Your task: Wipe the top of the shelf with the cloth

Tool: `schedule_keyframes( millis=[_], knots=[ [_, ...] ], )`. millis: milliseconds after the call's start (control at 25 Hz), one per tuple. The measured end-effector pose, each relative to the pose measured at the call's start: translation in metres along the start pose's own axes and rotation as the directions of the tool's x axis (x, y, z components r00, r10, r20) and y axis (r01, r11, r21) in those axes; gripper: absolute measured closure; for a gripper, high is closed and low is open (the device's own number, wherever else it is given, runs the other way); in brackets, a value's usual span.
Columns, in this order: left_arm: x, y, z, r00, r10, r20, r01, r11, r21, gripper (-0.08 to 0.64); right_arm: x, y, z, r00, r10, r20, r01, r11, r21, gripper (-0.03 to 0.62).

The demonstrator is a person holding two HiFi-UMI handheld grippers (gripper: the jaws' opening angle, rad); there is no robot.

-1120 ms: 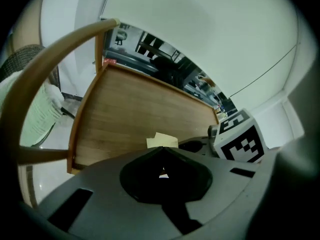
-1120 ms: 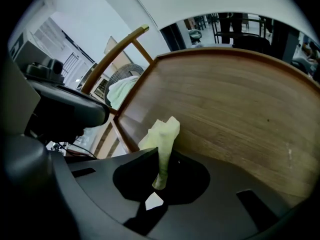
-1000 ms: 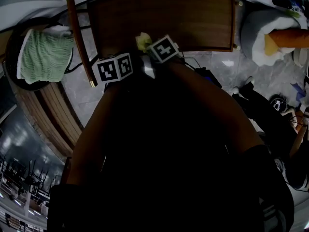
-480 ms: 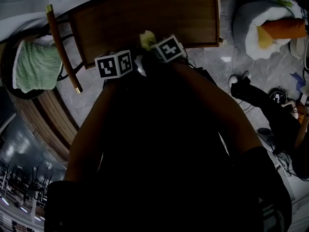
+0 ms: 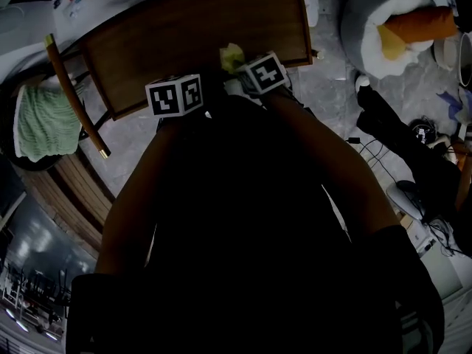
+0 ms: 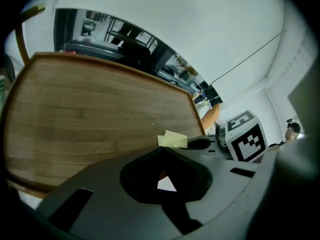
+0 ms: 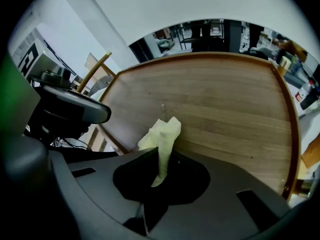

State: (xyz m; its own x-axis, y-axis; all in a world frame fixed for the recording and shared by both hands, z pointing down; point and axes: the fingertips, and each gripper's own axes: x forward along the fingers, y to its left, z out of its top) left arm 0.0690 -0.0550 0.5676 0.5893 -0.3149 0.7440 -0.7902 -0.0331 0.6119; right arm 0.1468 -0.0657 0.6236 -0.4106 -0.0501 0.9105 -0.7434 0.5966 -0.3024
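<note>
The brown wooden shelf top [image 5: 184,35] fills the upper middle of the head view. A pale yellow cloth [image 5: 231,54] rests on its near edge. My right gripper [image 7: 159,156] is shut on the cloth [image 7: 161,134], which sticks up from between the jaws over the wooden shelf top [image 7: 220,104]. Its marker cube [image 5: 264,73] sits just right of the cloth. My left gripper [image 6: 162,153] hangs beside it, jaws together and holding nothing, over the shelf top [image 6: 95,119]. The cloth [image 6: 172,139] lies just ahead of it, to the right. The left gripper's cube [image 5: 175,95] is over the shelf's near edge.
A green towel [image 5: 43,122] lies on a round seat at the left, behind a wooden rail [image 5: 74,98]. A white cushion with an orange item [image 5: 398,28] sits on the floor at the right, with cables and shoes [image 5: 413,146] nearby. My body hides the lower view.
Both grippers and the cloth have shifted to the right along the shelf's near edge. The cloth is now nearer the shelf's right end. Both jaws stay as they were.
</note>
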Motion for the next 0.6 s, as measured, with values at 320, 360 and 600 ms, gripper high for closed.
schedule_keyframes(
  millis=[320,360,600],
  knots=[
    [0.019,-0.023,0.006,0.999,-0.049,-0.010,0.049,0.998,0.027,0.549,-0.025,-0.052,-0.021,0.998,-0.053,0.014,0.052,0.996,0.078,0.549],
    [0.021,-0.025,0.007,0.999,-0.052,-0.011,0.052,0.998,0.027,0.549,-0.028,-0.058,-0.022,0.998,-0.061,0.018,0.060,0.995,0.080,0.549],
    [0.029,-0.033,0.010,0.997,-0.070,-0.013,0.070,0.997,0.037,0.549,-0.044,-0.088,-0.029,0.993,-0.112,0.029,0.109,0.988,0.107,0.549]
  ],
)
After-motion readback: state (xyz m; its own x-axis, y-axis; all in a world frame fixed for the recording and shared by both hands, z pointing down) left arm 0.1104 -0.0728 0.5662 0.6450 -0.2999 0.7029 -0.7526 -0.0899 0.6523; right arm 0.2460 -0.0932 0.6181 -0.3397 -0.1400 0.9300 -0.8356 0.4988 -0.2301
